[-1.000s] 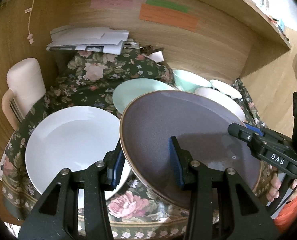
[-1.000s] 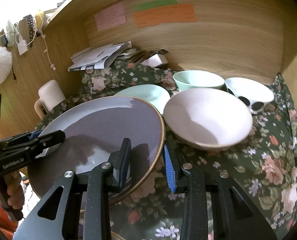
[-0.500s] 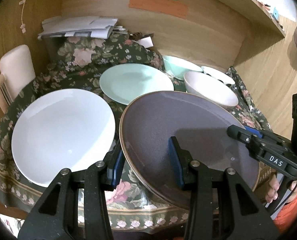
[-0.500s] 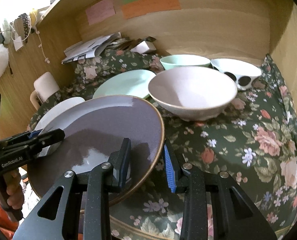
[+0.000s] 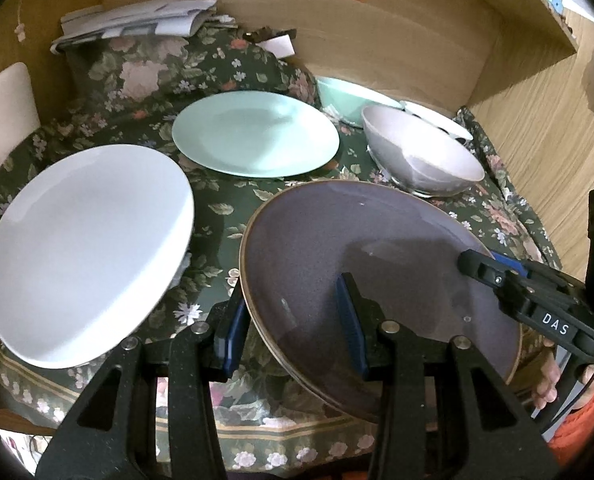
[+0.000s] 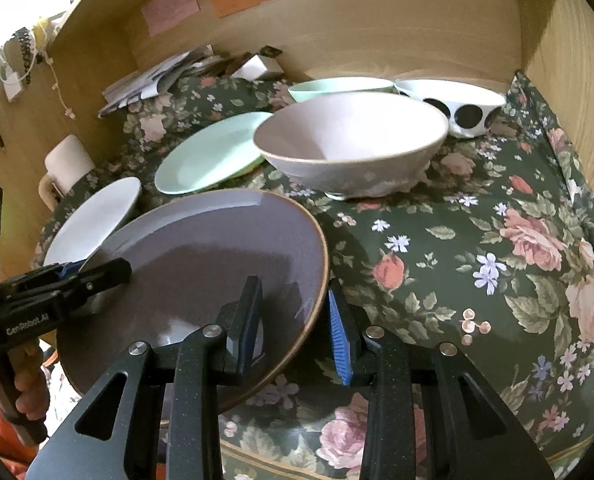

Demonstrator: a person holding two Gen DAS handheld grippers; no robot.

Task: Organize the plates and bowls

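A purple plate (image 5: 377, 248) (image 6: 201, 248) with a brown rim hangs tilted over the front of the floral tablecloth (image 6: 477, 240). My left gripper (image 5: 291, 320) is shut on its left rim, and my right gripper (image 6: 293, 320) is shut on its right rim. Each gripper also shows in the other's view: the right gripper (image 5: 497, 276), the left gripper (image 6: 93, 272). A white plate (image 5: 85, 248) lies at the left and a mint plate (image 5: 253, 136) behind it. A pale pink bowl (image 6: 349, 140), a mint bowl (image 6: 337, 86) and a white black-dotted bowl (image 6: 453, 104) stand at the back right.
Wooden walls (image 6: 397, 40) close the nook at the back and right. A stack of papers (image 5: 137, 20) lies at the back left, and a cream mug (image 6: 67, 160) stands at the far left. The table's front edge (image 5: 257, 432) runs below the grippers.
Both grippers have sunk with the purple plate, and the views tilt further down. The bowls and the mint plate now show clear behind the plate.
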